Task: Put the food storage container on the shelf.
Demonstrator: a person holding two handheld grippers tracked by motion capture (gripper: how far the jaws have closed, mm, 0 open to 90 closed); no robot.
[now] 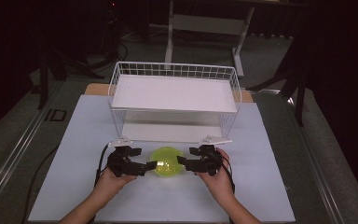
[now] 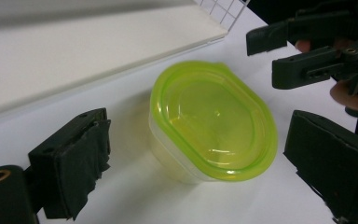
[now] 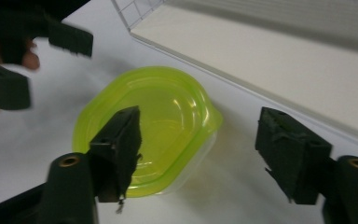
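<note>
A clear tub with a lime-green lid (image 1: 167, 161) (image 2: 214, 121) (image 3: 154, 121) sits on the white table sheet (image 1: 261, 186), just in front of the wire shelf. My left gripper (image 1: 148, 166) (image 2: 198, 122) comes at it from the left, jaws open, the tub between them untouched. My right gripper (image 1: 182, 162) (image 3: 199, 116) faces it from the right, also open; one of its fingers (image 3: 121, 144) hangs over the lid's near edge, the other stands off beside the tub. In the left gripper view the right gripper (image 2: 279, 53) shows beyond the tub.
A white wire shelf (image 1: 175, 93) with two boards stands behind the tub; its lower board (image 2: 74, 51) (image 3: 284, 60) lies close by. Cables trail off the table's left. A table leg frame (image 1: 205, 23) and dark stands stand on the floor behind.
</note>
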